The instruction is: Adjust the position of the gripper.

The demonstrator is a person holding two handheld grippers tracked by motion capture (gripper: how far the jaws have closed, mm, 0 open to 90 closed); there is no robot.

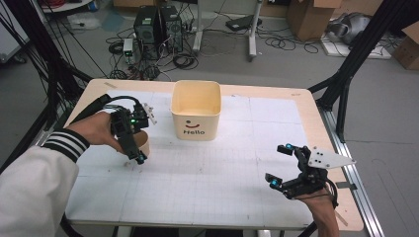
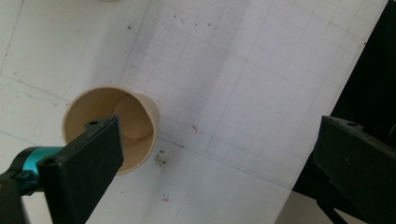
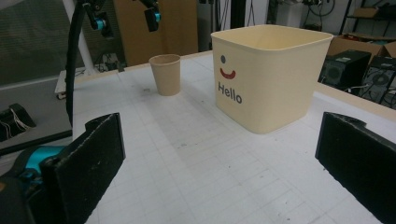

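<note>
Small tan paper cup (image 1: 143, 143) upright on white gridded table mat (image 1: 207, 173), left of centre in high view. Left gripper (image 2: 212, 154) hovers above cup, jaws spread wide, nothing between. Right gripper (image 1: 281, 165) lower right, well apart, jaws spread, empty. Cream "Hello" tub (image 1: 195, 109) upper centre.

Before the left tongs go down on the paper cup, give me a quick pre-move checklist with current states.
1. Left tongs open: ok, jaws stand wide apart with nothing between them.
2. Paper cup upright on the table: ok.
3. Cup empty: ok, the left gripper view looks straight down into a bare inside.
4. Left tongs centred over the cup: not ok, the cup sits under one jaw, not midway between the two.
5. Hello bin clear of the cup: ok, a gap of mat lies between them.
6. Right tongs out of the way: ok, open and far across the table.
</note>
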